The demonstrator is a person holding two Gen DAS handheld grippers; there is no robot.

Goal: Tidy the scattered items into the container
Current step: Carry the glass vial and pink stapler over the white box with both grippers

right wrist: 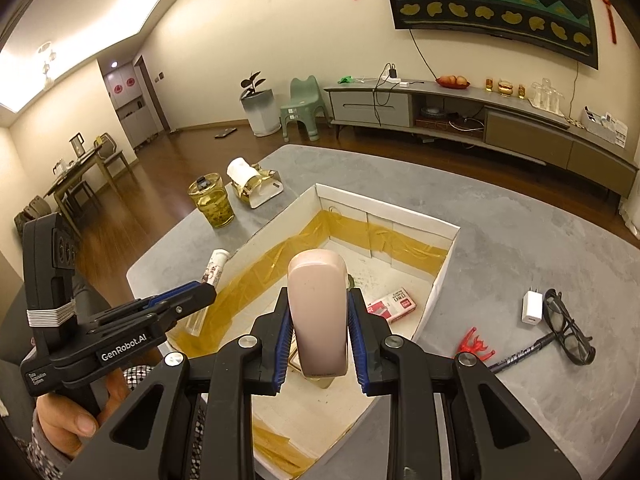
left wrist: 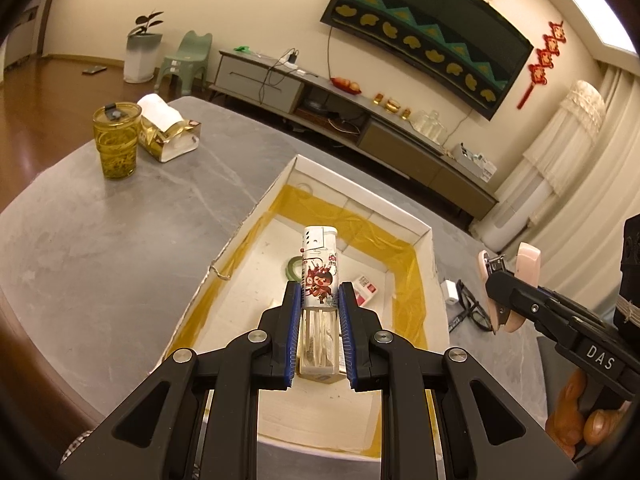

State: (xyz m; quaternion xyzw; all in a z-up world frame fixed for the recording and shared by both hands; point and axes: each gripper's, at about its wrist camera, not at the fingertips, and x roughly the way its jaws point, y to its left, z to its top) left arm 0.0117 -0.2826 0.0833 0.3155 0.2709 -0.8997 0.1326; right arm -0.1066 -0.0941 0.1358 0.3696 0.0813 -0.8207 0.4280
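My left claw [left wrist: 319,312] clenches the printed clear-bodied lighter [left wrist: 320,276] and my right claw [right wrist: 319,338] the pink plastic stapler [right wrist: 318,312], both poised above the tape-lined white cardboard box [right wrist: 440,280] below, ready for dropping in.

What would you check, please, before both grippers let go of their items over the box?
1. Left gripper shut on the lighter: ok.
2. Right gripper shut on the pink stapler: ok.
3. Lighter over the white box, inside its walls: ok.
4. Stapler over the box's open floor: ok in the right wrist view; height above the floor: cannot tell.
5. Drop spots free of the staple box and green tape roll: cannot tell.
6. All items tidied: not ok; charger, glasses, pen and red clip lie on the table.
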